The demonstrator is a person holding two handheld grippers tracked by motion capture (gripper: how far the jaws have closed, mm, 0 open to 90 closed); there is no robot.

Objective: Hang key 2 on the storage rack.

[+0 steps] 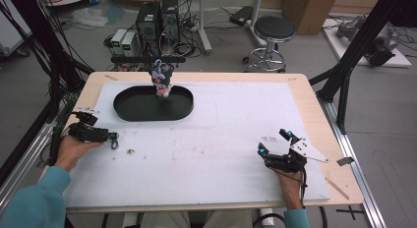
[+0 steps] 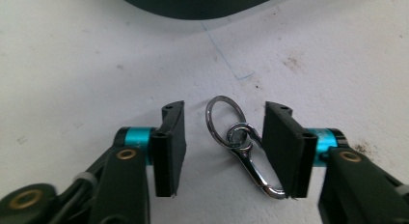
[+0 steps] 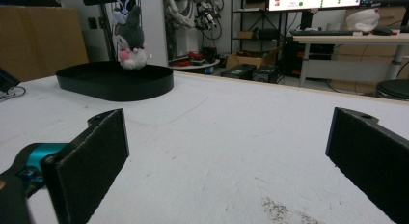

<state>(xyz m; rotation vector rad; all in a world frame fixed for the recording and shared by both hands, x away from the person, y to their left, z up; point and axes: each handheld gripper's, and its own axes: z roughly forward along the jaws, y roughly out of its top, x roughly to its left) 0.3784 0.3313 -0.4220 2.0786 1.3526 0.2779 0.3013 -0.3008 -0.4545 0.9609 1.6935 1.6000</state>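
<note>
A metal key ring with a snap clasp lies flat on the white mat, between the jaws of my left gripper. The right pad sits right against the clasp, while the left pad stands clear of it, so the gripper is open. From above, the left gripper rests at the mat's left edge with the key ring at its tips. My right gripper lies at the front right, wide open with nothing between its fingers.
A black oval tray sits at the back left of the mat. A small grey and pink plush toy hangs from a black bar over its far rim. A stool and computer boxes stand behind the table.
</note>
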